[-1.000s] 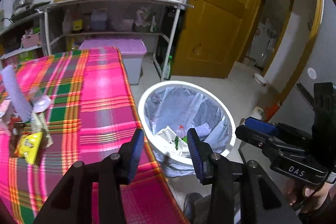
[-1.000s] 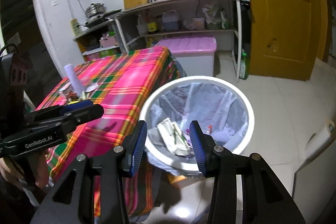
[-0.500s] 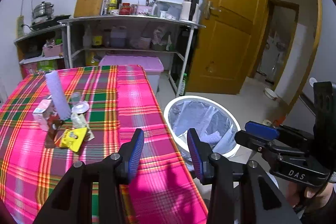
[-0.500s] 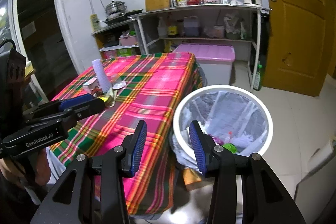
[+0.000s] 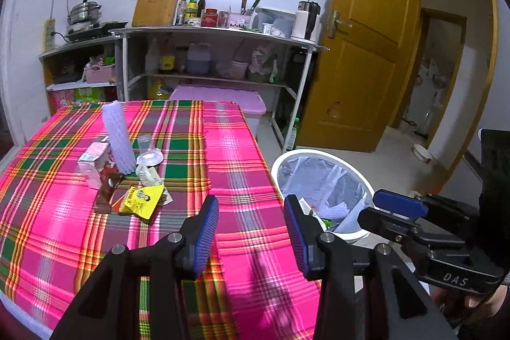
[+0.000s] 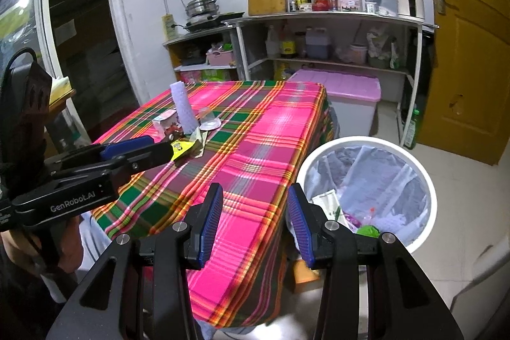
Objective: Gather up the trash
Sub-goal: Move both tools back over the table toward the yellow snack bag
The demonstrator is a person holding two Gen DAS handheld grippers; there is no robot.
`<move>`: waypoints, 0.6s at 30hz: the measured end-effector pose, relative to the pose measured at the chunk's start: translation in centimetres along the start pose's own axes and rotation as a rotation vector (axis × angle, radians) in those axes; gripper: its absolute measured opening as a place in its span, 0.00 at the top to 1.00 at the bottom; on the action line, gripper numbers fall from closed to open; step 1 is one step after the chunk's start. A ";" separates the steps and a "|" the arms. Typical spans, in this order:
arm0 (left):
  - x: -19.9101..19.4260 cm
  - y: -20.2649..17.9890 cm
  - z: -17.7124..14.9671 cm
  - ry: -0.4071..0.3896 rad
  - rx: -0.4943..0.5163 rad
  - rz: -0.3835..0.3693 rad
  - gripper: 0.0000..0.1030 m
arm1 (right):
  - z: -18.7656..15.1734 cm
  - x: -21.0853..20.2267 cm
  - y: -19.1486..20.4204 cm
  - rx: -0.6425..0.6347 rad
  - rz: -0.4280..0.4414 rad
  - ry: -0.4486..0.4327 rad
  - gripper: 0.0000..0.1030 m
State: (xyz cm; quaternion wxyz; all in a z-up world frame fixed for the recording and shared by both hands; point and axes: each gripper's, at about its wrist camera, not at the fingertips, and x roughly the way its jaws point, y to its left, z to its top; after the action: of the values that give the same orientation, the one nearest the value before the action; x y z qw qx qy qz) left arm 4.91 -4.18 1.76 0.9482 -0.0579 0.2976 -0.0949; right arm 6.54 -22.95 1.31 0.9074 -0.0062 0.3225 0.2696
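Hovering: left gripper (image 5: 251, 231), right gripper (image 6: 255, 220), jaws wide, empty
Surface: yellow wrapper (image 5: 142, 200), carton (image 5: 94, 163)
Bin: white trash bin (image 6: 424, 177), beside surface

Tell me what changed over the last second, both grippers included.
Both views swung from over the white, bag-lined trash bin toward the pink plaid tablecloth. The left gripper and right gripper pulled back from the bin, jaws open and empty as before. The pile of wrappers and cartons lies unmoved, untouched.
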 end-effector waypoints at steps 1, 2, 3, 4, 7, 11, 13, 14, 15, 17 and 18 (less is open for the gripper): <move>-0.1 0.0 0.0 -0.002 0.002 0.004 0.59 | 0.0 0.1 0.0 0.001 0.001 0.001 0.58; -0.1 0.1 -0.1 -0.005 0.004 0.008 0.59 | 0.0 0.1 0.1 0.001 0.002 0.002 0.58; -0.2 0.2 -0.1 -0.008 0.005 0.012 0.59 | 0.1 0.2 0.1 0.002 0.002 0.001 0.58; -0.3 0.3 -0.2 -0.009 0.004 0.016 0.59 | 0.1 0.2 0.1 0.003 0.004 0.001 0.58; -0.4 0.5 -0.3 -0.010 -0.002 0.028 0.59 | 0.1 0.4 0.2 0.008 0.009 0.008 0.58; -0.4 0.9 -0.5 -0.009 -0.010 0.041 0.59 | 0.0 0.6 0.3 0.013 0.019 0.015 0.58; -0.4 1.1 -0.6 -0.007 -0.013 0.048 0.59 | 0.0 0.8 0.4 0.010 0.024 0.021 0.58; -0.3 1.2 -0.7 -0.006 -0.014 0.051 0.59 | -0.1 0.8 0.5 0.007 0.027 0.022 0.58; -0.3 1.3 -0.7 -0.004 -0.016 0.054 0.59 | -0.1 0.9 0.5 0.002 0.029 0.022 0.58; -0.2 1.4 -0.9 0.000 -0.019 0.059 0.59 | -0.1 1.0 0.7 -0.006 0.028 0.019 0.58; -0.2 1.5 -0.9 0.001 -0.021 0.063 0.59 | -0.2 1.0 0.8 -0.008 0.028 0.017 0.58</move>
State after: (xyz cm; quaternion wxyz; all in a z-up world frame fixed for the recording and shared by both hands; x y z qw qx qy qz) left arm 4.43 -2.72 0.88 0.9500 -0.0583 0.3006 -0.0619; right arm 6.73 -21.85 0.71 0.9007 -0.0075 0.3293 0.2833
